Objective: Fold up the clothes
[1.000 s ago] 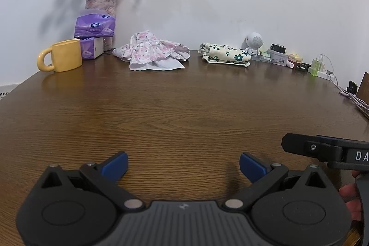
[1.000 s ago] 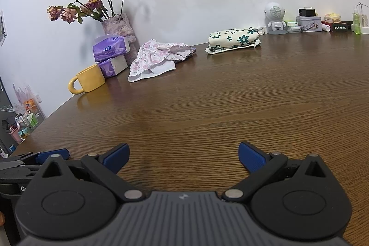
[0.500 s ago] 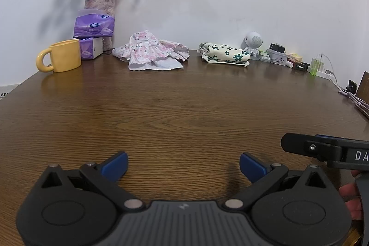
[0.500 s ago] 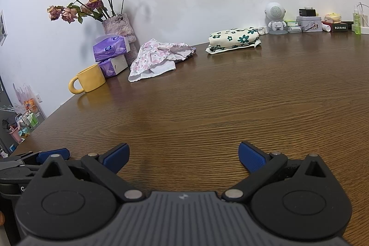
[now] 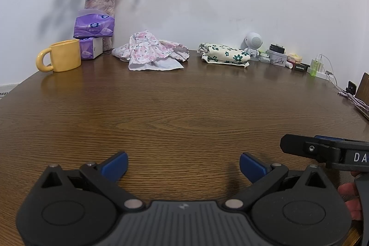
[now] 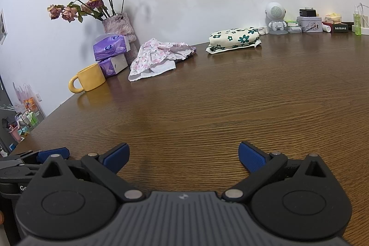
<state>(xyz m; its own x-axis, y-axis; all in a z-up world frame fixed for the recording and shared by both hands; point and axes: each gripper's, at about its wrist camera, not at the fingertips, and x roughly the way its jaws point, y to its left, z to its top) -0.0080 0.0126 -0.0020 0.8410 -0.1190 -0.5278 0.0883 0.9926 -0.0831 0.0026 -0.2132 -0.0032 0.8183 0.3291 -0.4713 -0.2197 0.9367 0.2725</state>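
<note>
Broadly, the wooden tabletop (image 5: pixel 184 112) lies bare across its near and middle stretch, with the work waiting at the far edge: a crumpled pink floral garment (image 5: pixel 152 53) left of centre and a folded green-flowered cloth (image 5: pixel 224 56) to its right. Likely trouble is in the reach: the garment sits near the yellow mug (image 5: pixel 62 56), tissue packs (image 5: pixel 94 25) and flower vase (image 5: pixel 99 4), so a wide sweep could knock them, and a shallow pinch might drag only one layer. Both the left tongs (image 5: pixel 183 165) and right tongs (image 6: pixel 183 157) hover low at the near edge, spread wide, holding and touching nothing.
</note>
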